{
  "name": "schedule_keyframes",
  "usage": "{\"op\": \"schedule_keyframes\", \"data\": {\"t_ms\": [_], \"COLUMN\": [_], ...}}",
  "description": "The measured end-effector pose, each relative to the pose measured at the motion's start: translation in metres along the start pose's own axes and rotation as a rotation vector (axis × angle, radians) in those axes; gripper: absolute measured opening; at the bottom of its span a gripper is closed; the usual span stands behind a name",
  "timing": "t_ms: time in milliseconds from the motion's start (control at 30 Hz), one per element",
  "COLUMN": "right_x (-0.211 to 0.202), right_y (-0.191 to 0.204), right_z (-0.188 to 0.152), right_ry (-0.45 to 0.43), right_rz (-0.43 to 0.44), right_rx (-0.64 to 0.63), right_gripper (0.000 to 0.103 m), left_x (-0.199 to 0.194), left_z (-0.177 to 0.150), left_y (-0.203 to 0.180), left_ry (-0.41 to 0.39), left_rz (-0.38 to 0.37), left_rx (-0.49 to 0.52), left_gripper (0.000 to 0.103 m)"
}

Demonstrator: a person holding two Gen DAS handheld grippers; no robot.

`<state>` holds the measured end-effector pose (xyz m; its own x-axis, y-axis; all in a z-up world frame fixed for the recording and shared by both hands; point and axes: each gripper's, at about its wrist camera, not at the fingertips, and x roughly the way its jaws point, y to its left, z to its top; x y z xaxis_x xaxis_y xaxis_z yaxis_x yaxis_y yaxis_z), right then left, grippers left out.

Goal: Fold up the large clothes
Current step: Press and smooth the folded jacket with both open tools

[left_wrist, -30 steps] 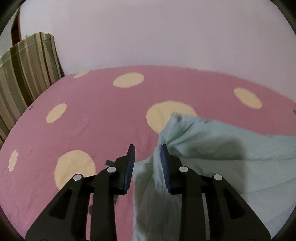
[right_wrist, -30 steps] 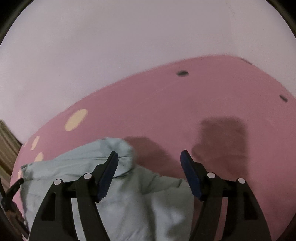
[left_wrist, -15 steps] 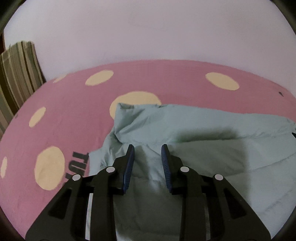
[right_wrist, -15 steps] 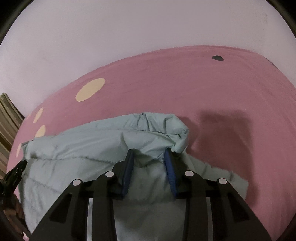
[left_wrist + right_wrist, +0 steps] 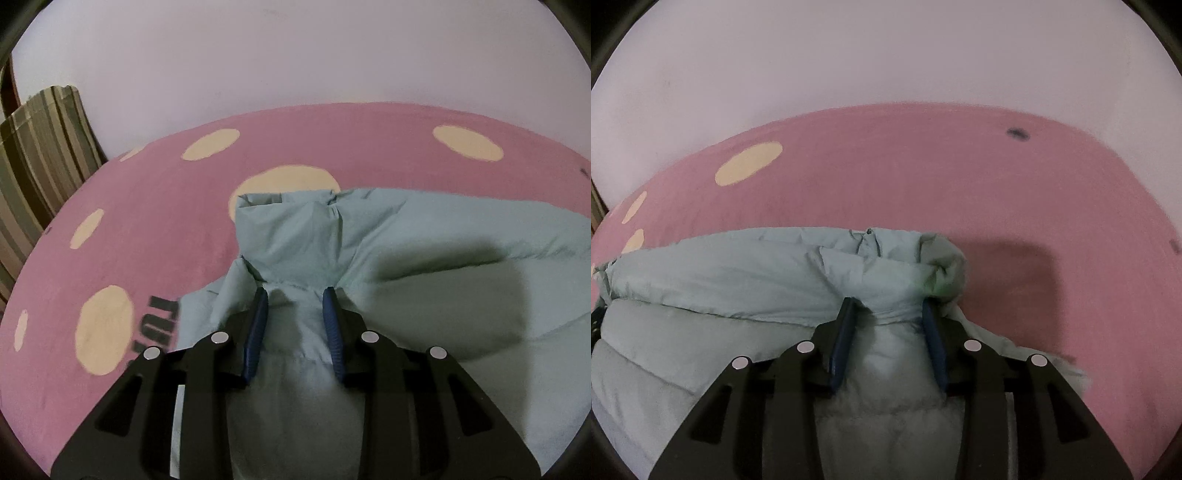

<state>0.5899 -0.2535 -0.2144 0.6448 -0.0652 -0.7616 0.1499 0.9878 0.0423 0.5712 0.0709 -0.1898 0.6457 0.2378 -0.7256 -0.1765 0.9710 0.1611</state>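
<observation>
While striped cushion [image 5: 40, 147] shows left, both views share jacket [image 5: 424, 251].

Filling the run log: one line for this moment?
left claw: gripping jacket | right claw: opening, jacket between pads | on pink bedspread

**Both grippers pitched down, jaws narrow**

Left gripper [image 5: 295, 295]: pitched steeply down, tips toward 12 o'clock in its wrist view — blue pads [image 5: 255, 332] pinch pale green cloth. Right gripper [image 5: 891, 304]: same downward pitch, jaws opening slightly — cloth bunched between its pads [image 5: 932, 339], both touching it.
</observation>
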Motion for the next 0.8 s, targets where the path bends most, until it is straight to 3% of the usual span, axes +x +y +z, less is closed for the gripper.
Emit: {"op": "schedule_keyframes", "data": {"t_ms": [67,133,167,267,367,533,700,800], "right_x": [-0.020,-0.032,-0.035,-0.030,-0.010,0.014,-0.017,-0.039], "right_y": [0.010,0.025,0.032,0.060,0.073,0.075,0.059,0.035], "right_z": [0.000,-0.001,-0.001,-0.006,-0.015,-0.028,-0.024,-0.032], "right_ry": [-0.042,-0.065,-0.068,-0.041,-0.008,0.004,-0.036,-0.097], "right_rz": [0.016,0.046,0.070,0.112,0.088,0.072,0.090,0.026], "right_rx": [-0.006,-0.024,-0.027,-0.067,-0.097,-0.094,-0.070,-0.064], "right_gripper": [0.038,0.038,0.038,0.043,0.044,0.047,0.047,0.048], "left_x": [-0.020,-0.032,-0.035,-0.032,-0.013,0.011,-0.018,-0.030], "left_z": [0.004,0.008,0.009,0.009,0.002,-0.010,-0.005,-0.013], "left_y": [-0.004,-0.015,-0.020,-0.046,-0.062,-0.069,-0.053,-0.033], "left_ry": [-0.037,-0.061,-0.063,-0.053,-0.022,-0.007,-0.034,-0.080], "left_rz": [-0.022,-0.048,-0.066,-0.101,-0.083,-0.059,-0.072,-0.025], "left_rx": [-0.013,-0.010,-0.008,0.010,0.026,0.026,0.007,-0.016], "left_gripper": [0.031,0.049,0.051,0.051,0.051,0.054,0.054,0.059]}}
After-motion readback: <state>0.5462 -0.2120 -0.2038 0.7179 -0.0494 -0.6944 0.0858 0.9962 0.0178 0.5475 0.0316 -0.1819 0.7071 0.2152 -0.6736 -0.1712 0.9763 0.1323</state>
